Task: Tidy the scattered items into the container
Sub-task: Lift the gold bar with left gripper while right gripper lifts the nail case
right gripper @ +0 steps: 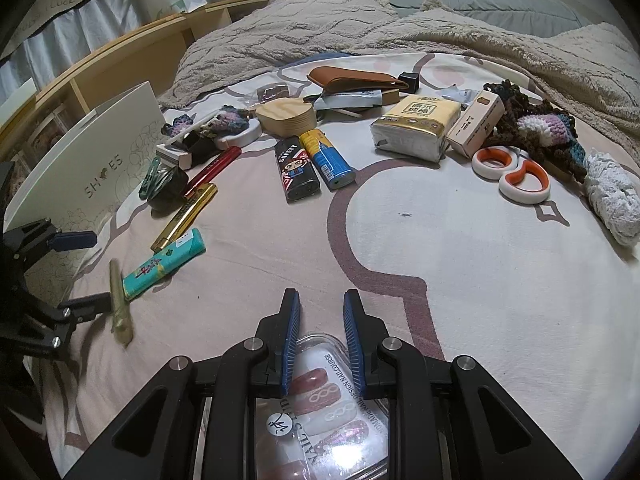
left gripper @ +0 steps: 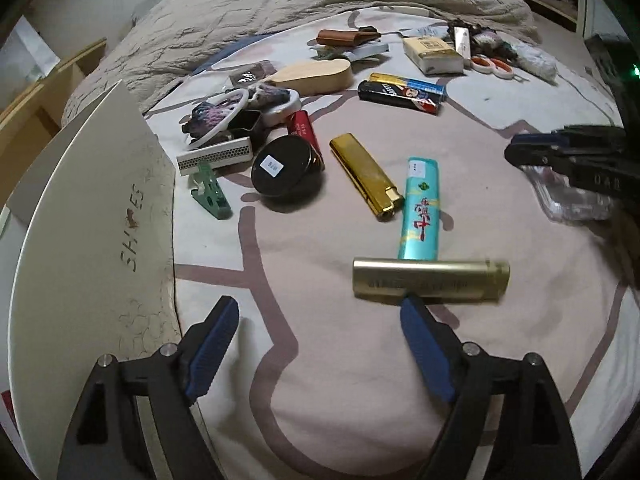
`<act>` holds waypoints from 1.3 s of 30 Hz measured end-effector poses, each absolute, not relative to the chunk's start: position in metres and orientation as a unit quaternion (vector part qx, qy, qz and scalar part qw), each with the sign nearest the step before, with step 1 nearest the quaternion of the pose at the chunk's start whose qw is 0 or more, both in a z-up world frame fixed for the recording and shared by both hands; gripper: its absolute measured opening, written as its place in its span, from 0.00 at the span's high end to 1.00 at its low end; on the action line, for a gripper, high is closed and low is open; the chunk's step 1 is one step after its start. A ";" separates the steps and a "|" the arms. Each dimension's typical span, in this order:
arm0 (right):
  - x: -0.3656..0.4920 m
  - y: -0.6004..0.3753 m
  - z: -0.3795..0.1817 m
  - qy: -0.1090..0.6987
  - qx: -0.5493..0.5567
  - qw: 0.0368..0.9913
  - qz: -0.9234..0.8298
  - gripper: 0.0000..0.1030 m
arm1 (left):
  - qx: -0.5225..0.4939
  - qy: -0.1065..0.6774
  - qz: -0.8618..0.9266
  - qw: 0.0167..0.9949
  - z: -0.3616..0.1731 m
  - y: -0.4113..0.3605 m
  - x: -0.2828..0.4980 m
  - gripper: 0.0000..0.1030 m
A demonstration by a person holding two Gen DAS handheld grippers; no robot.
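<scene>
Two handheld grippers over a cluttered bed.
Left gripper spread, empty, beside a gold lighter; right gripper pinches a nail box.

Dim indoor light; fisheye-warped edges; slight motion blur.

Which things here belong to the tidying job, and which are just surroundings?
Job:
shoe box
gold lighter
teal lighter
nail-tip case
scissors
tissue pack

Surroundings:
beige blanket
wooden shelf
</scene>
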State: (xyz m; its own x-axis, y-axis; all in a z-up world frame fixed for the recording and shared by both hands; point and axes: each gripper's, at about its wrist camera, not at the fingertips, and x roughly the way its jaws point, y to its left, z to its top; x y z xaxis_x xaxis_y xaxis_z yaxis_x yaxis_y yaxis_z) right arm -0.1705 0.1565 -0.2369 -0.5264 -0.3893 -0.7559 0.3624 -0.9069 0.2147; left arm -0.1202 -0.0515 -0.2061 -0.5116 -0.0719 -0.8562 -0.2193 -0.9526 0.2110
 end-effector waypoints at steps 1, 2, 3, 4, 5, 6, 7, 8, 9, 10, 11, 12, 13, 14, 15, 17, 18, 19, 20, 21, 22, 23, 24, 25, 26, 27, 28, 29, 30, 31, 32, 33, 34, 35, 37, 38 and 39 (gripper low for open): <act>-0.170 0.156 -0.237 -0.016 0.437 0.215 -0.873 0.78 | -0.494 0.139 0.857 0.053 -0.205 -0.051 -0.120 0.18; -0.170 0.156 -0.237 -0.016 0.437 0.215 -0.873 0.78 | -0.497 0.126 0.856 0.067 -0.204 -0.051 -0.119 0.14; -0.170 0.156 -0.237 -0.016 0.436 0.216 -0.873 0.78 | -0.501 0.115 0.854 0.079 -0.203 -0.050 -0.118 0.11; -0.170 0.156 -0.237 -0.017 0.437 0.216 -0.873 0.78 | -0.503 0.103 0.853 0.094 -0.201 -0.049 -0.116 0.10; -0.171 0.157 -0.237 -0.018 0.436 0.216 -0.873 0.78 | -0.503 0.093 0.852 0.107 -0.200 -0.047 -0.115 0.09; -0.171 0.157 -0.237 -0.019 0.436 0.217 -0.873 0.78 | -0.503 0.086 0.852 0.118 -0.199 -0.044 -0.113 0.08; -0.171 0.157 -0.237 -0.020 0.436 0.217 -0.873 0.78 | -0.501 0.078 0.852 0.129 -0.198 -0.042 -0.113 0.07; -0.171 0.158 -0.237 -0.020 0.436 0.218 -0.873 0.78 | -0.498 0.071 0.853 0.138 -0.197 -0.039 -0.112 0.07; -0.171 0.158 -0.237 -0.021 0.436 0.218 -0.873 0.78 | -0.497 0.066 0.853 0.145 -0.198 -0.036 -0.112 0.06; -0.171 0.158 -0.237 -0.022 0.436 0.218 -0.873 0.78 | -0.496 0.060 0.853 0.150 -0.198 -0.034 -0.113 0.06; -0.171 0.158 -0.238 -0.023 0.436 0.219 -0.873 0.78 | -0.495 0.052 0.854 0.153 -0.199 -0.032 -0.114 0.06; -0.171 0.158 -0.238 -0.024 0.436 0.219 -0.872 0.78 | -0.495 0.044 0.854 0.157 -0.200 -0.031 -0.115 0.06; -0.171 0.158 -0.238 -0.025 0.436 0.220 -0.872 0.78 | -0.495 0.034 0.853 0.161 -0.201 -0.030 -0.116 0.06; -0.172 0.158 -0.238 -0.026 0.436 0.220 -0.872 0.78 | -0.495 0.025 0.853 0.165 -0.202 -0.028 -0.116 0.06; -0.172 0.158 -0.238 -0.026 0.436 0.220 -0.872 0.78 | -0.494 0.022 0.854 0.165 -0.204 -0.027 -0.117 0.06; -0.172 0.158 -0.238 -0.027 0.436 0.221 -0.872 0.78 | -0.488 0.026 0.858 0.160 -0.207 -0.025 -0.117 0.06; -0.172 0.159 -0.238 -0.028 0.436 0.221 -0.872 0.78 | -0.485 0.028 0.860 0.155 -0.209 -0.026 -0.117 0.06; -0.172 0.159 -0.238 -0.029 0.436 0.221 -0.872 0.78 | -0.481 0.026 0.863 0.151 -0.211 -0.027 -0.117 0.06; -0.172 0.159 -0.239 -0.030 0.436 0.222 -0.871 0.78 | -0.476 0.021 0.866 0.150 -0.211 -0.029 -0.116 0.06; -0.172 0.159 -0.239 -0.031 0.437 0.223 -0.871 0.78 | -0.471 0.017 0.869 0.150 -0.212 -0.031 -0.116 0.06; -0.173 0.160 -0.239 -0.033 0.437 0.223 -0.871 0.78 | -0.466 0.013 0.872 0.151 -0.212 -0.033 -0.115 0.06; -0.173 0.160 -0.239 -0.035 0.437 0.224 -0.870 0.78 | -0.461 0.012 0.874 0.151 -0.212 -0.034 -0.114 0.06; -0.173 0.160 -0.239 -0.036 0.437 0.225 -0.870 0.78 | -0.458 0.013 0.876 0.151 -0.212 -0.034 -0.113 0.07; -0.173 0.161 -0.239 -0.039 0.438 0.226 -0.869 0.77 | -0.454 0.016 0.878 0.152 -0.213 -0.034 -0.112 0.07; -0.173 0.162 -0.239 -0.041 0.437 0.226 -0.869 0.77 | -0.450 0.018 0.880 0.153 -0.214 -0.034 -0.110 0.08; -0.173 0.162 -0.239 -0.045 0.437 0.231 -0.868 0.74 | -0.447 0.021 0.881 0.153 -0.214 -0.034 -0.109 0.08; -0.173 0.163 -0.238 -0.052 0.436 0.240 -0.866 0.63 | -0.444 0.026 0.883 0.152 -0.216 -0.033 -0.107 0.08; -0.173 0.163 -0.237 -0.061 0.435 0.257 -0.861 0.55 | -0.442 0.031 0.884 0.151 -0.217 -0.032 -0.106 0.09; -0.172 0.162 -0.237 -0.066 0.433 0.270 -0.857 0.41 | -0.441 0.035 0.884 0.149 -0.218 -0.031 -0.106 0.09; -0.171 0.160 -0.235 -0.066 0.432 0.276 -0.856 0.33 | -0.440 0.037 0.885 0.148 -0.219 -0.031 -0.105 0.09; -0.170 0.159 -0.233 -0.061 0.428 0.274 -0.859 0.30 | -0.438 0.037 0.886 0.148 -0.219 -0.031 -0.104 0.10; -0.167 0.158 -0.229 -0.052 0.422 0.263 -0.866 0.25 | -0.437 0.035 0.887 0.148 -0.220 -0.032 -0.104 0.11; -0.166 0.158 -0.227 -0.048 0.418 0.257 -0.870 0.21 | -0.436 0.033 0.887 0.147 -0.220 -0.033 -0.104 0.12; -0.164 0.160 -0.225 -0.049 0.414 0.255 -0.873 0.19 | -0.435 0.031 0.888 0.147 -0.220 -0.034 -0.103 0.13; -0.161 0.168 -0.221 -0.060 0.408 0.250 -0.876 0.17 | -0.432 0.026 0.889 0.147 -0.221 -0.036 -0.102 0.15; -0.160 0.172 -0.220 -0.062 0.409 0.250 -0.876 0.17 | -0.431 0.025 0.890 0.147 -0.221 -0.037 -0.102 0.16; -0.159 0.176 -0.220 -0.062 0.412 0.250 -0.874 0.17 | -0.431 0.024 0.890 0.146 -0.221 -0.037 -0.102 0.17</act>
State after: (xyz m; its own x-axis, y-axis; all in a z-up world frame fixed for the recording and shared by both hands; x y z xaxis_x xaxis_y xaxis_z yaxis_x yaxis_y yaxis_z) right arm -0.1587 0.1755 -0.2201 -0.5360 -0.4878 -0.6891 0.3865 -0.8674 0.3135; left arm -0.1020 -0.0372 -0.2209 -0.5860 0.2396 -0.7741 -0.2810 -0.9561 -0.0832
